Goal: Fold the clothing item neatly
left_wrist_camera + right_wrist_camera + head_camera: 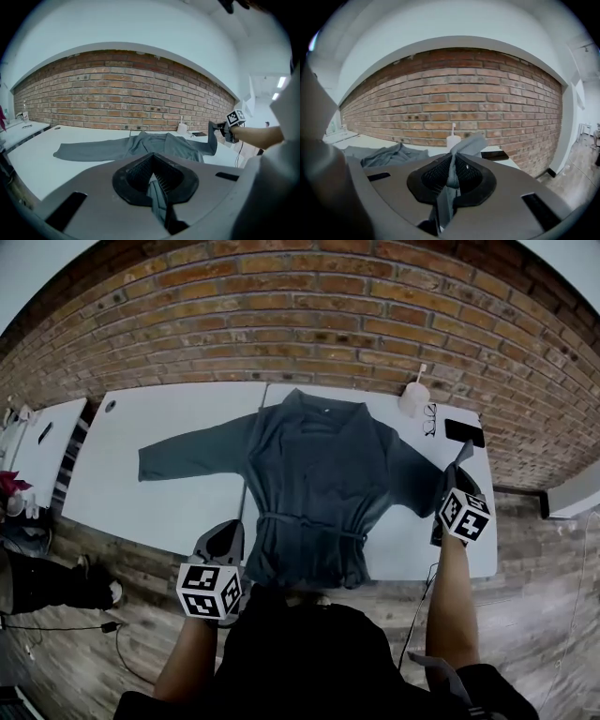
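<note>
Brick wall (309, 296) at the back, white table (150, 493) in front of it, and the grey garment (314, 484) is spread face up across the middle. Its collar (323, 404) points to the far edge and its hem (300, 573) reaches the near edge. One sleeve (192, 454) lies flat, stretched toward the left edge.

The left gripper (232, 529) is at the near edge, on the hem's left corner. Its own view shows the jaws closed tight with a fold of grey cloth pinched between them.

Over on the right, the right gripper (461, 454) has the other sleeve (422, 479) by its cuff. The jaws are narrow, clamped on the fabric, and a tuft of cloth sticks out past them. From the left gripper view, that sleeve rises off the table to the raised gripper, above the right edge.

At the far right corner stand a white pump bottle (413, 395), a pair of glasses (429, 418) just beside it, and a dark phone (464, 432) near the right edge, all clear of the garment.
</note>
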### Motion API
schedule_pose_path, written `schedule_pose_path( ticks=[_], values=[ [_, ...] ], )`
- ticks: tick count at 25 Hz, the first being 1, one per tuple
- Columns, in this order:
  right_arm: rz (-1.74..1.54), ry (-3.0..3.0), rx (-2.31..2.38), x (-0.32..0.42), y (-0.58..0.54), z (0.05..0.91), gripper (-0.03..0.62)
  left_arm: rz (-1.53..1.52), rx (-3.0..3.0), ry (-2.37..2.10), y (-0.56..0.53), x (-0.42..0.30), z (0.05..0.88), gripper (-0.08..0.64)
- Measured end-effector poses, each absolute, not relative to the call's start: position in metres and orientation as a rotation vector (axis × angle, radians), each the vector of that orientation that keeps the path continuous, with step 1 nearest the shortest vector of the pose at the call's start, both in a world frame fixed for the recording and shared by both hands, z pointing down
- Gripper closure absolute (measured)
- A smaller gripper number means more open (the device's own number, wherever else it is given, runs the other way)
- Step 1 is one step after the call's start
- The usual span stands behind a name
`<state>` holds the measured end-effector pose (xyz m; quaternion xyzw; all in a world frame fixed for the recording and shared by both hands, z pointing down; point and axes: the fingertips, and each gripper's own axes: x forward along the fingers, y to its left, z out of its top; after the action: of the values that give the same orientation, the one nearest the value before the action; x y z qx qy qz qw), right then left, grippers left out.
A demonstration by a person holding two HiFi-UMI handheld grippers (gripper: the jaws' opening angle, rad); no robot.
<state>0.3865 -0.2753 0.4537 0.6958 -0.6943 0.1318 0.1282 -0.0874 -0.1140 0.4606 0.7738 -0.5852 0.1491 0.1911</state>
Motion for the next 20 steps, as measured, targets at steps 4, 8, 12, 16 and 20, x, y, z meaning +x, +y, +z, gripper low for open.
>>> schedule_pose_path(
  ticks=[4, 8, 12, 16, 20],
  values=[
    [0.322, -2.123, 1.918, 0.302, -0.309, 0.442, 0.569, 0.417, 2.150, -1.664, -0.116, -0.118, 0.463, 0.560],
    [0.314, -2.208, 1.810, 0.216, -0.330, 0.446, 0.569, 0.403, 2.104, -1.709, -0.120, -0.160, 0.464, 0.560],
    [0.313, -2.246, 1.688, 0.141, -0.342, 0.464, 0.569, 0.400, 2.068, -1.735, -0.125, -0.196, 0.466, 0.561],
    [0.336, -2.243, 1.562, 0.083, -0.342, 0.496, 0.569, 0.393, 2.046, -1.744, -0.129, -0.220, 0.470, 0.560],
    [0.350, -2.216, 1.448, 0.040, -0.336, 0.528, 0.569, 0.393, 2.032, -1.739, -0.134, -0.240, 0.478, 0.560]
  ],
)
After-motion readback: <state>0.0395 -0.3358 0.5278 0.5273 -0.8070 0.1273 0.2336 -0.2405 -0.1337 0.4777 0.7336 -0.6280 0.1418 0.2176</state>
